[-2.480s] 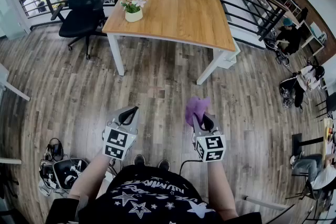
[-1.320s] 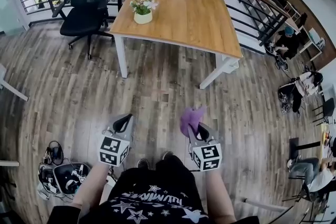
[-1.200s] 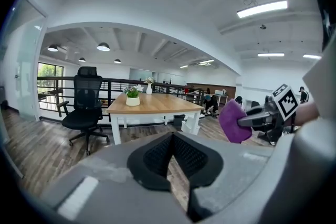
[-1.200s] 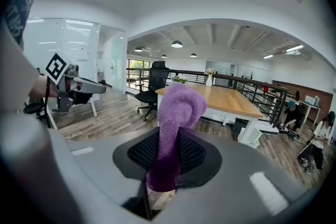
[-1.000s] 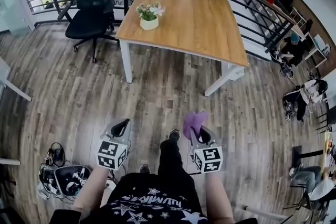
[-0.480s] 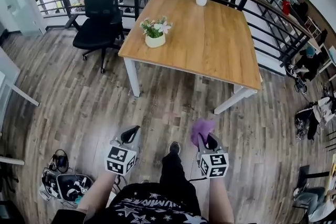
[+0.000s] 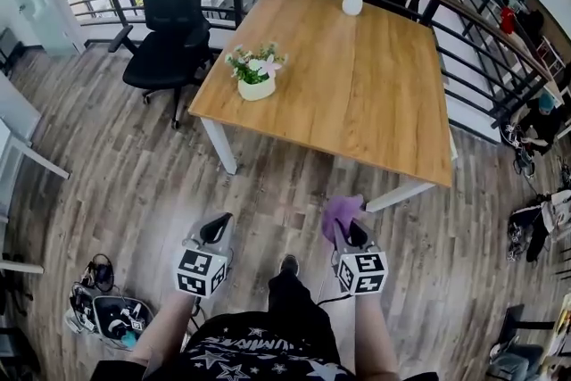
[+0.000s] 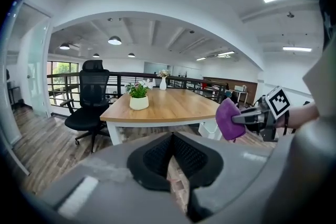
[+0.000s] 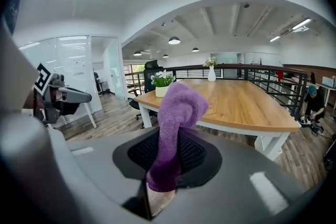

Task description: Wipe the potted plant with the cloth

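Purple cloth (image 7: pixel 341 213) in right tool (image 7: pixel 351 235), potted plant (image 7: pixel 255 74) on table (image 7: pixel 384 85)

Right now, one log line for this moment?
phase: pre-wipe | left hand-held gripper: shut, empty | right hand-held gripper: shut on cloth | plant: on table, untouched

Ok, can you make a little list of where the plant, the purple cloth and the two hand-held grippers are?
potted plant: white pot, on the wooden table by its near-left corner
cloth: purple, pinched in the right hand-held gripper
left hand-held gripper: shut, empty
vase: white, with flowers, at the table's far edge
office chair: black, left of the table
wiping: not begun; both grippers are over the floor, short of the table
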`<state>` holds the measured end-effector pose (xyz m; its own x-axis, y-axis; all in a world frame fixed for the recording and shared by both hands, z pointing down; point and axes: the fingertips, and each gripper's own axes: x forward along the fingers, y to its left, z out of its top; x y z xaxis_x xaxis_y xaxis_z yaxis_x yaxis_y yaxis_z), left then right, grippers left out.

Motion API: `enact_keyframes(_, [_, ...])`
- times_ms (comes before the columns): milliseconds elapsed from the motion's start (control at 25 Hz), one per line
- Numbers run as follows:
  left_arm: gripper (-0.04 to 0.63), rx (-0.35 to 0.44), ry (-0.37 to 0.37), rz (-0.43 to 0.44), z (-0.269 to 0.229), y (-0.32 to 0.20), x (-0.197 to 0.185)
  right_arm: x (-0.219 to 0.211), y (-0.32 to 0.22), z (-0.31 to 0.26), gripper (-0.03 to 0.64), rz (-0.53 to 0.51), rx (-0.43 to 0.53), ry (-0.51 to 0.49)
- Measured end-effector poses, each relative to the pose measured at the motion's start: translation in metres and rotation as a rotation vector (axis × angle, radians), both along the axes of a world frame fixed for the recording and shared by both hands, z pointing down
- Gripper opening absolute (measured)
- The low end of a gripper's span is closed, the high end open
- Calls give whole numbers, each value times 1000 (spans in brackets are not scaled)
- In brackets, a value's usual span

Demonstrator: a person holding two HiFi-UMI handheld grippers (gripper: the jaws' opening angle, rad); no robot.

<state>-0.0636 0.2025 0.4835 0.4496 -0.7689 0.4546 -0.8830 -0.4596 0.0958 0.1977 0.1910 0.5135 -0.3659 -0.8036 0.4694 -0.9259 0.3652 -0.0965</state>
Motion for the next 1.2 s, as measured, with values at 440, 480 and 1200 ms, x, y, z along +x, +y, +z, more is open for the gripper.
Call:
enact_keyframes(440, [2, 28, -2, -89, -19, -81, 35, 26, -113, -16, 87, -125, 30, 1])
enact_keyframes(480, [2, 36, -4, -94, -20, -88, 37, 29, -122, -16, 87, -136, 33, 5])
enact_keyframes(1200, [2, -11, 39, -160, -14, -136, 14, 14, -180, -12, 89, -164, -2, -29])
